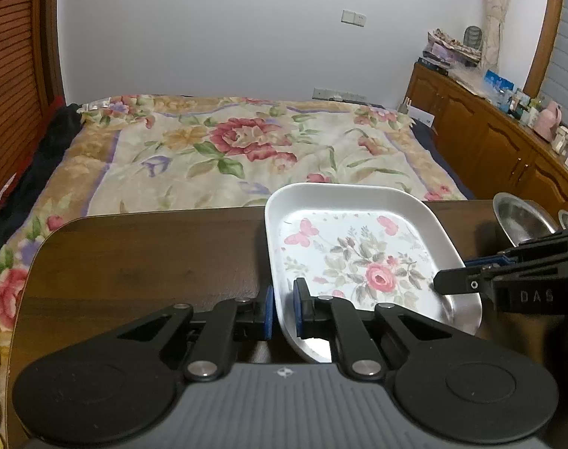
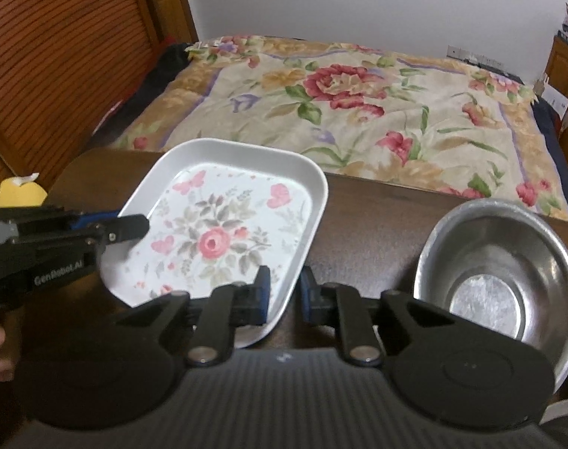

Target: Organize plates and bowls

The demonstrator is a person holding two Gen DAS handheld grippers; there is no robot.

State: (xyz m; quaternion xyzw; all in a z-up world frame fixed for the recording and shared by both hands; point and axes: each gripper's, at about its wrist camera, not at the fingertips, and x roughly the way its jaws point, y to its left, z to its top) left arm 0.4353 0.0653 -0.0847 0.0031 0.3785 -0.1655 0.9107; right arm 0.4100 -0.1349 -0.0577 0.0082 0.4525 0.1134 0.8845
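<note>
Both grippers, left gripper (image 1: 283,312) and right gripper (image 2: 285,293), pinch opposite plate (image 2: 224,239) rims (bowl (image 2: 500,262) beside)

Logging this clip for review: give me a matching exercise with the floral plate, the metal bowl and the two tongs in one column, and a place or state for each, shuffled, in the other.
Things:
1. floral plate
2. metal bowl
3. left tongs
4. right tongs

Place or state:
A. clamped on the plate's left rim
B. empty, on the brown table, right of the plate
C. gripped at two edges at once
D. clamped on the plate's right rim, beside the bowl

Pairs: 1-C, 2-B, 3-A, 4-D
</note>
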